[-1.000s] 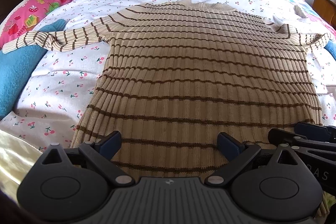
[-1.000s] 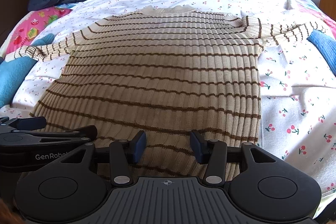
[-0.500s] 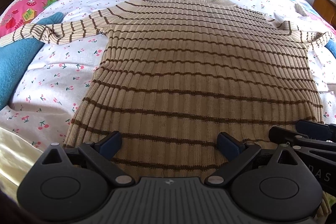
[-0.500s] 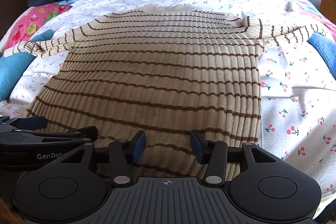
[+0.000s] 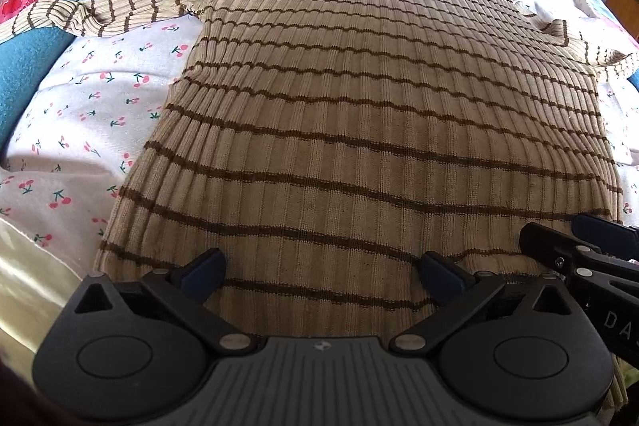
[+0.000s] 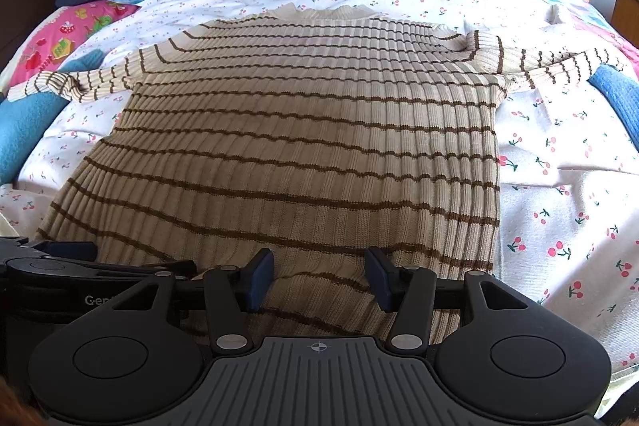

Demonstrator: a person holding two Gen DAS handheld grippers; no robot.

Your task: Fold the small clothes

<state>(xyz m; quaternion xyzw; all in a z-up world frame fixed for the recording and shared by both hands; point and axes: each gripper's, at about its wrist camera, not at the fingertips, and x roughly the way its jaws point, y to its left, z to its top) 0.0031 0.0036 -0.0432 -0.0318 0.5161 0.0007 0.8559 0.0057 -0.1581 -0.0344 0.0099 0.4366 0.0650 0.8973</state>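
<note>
My left claw [image 5: 319, 276] is spread wide and holds nothing, its fingers [image 5: 201, 272] over the sweater's [image 5: 379, 114] hem. My right claw [image 6: 319, 276] is at a narrower gap, also empty, at the same hem; a small ridge of knit rises between its fingers [image 6: 259, 276]. Whether either one touches the fabric I cannot tell.

The sweater lies flat on the bed [image 6: 559, 210], collar at the far end from the hem, one sleeve [image 5: 112, 10] out to each side of the body.

My worry: this ribbed knit looks stretchy, so I judge a pinch at the hem may catch only the top layer. Lifting then would split the layers and skew the fold. Uneven pull between claws could also drag the body crooked, with the sleeves trailing.
</note>
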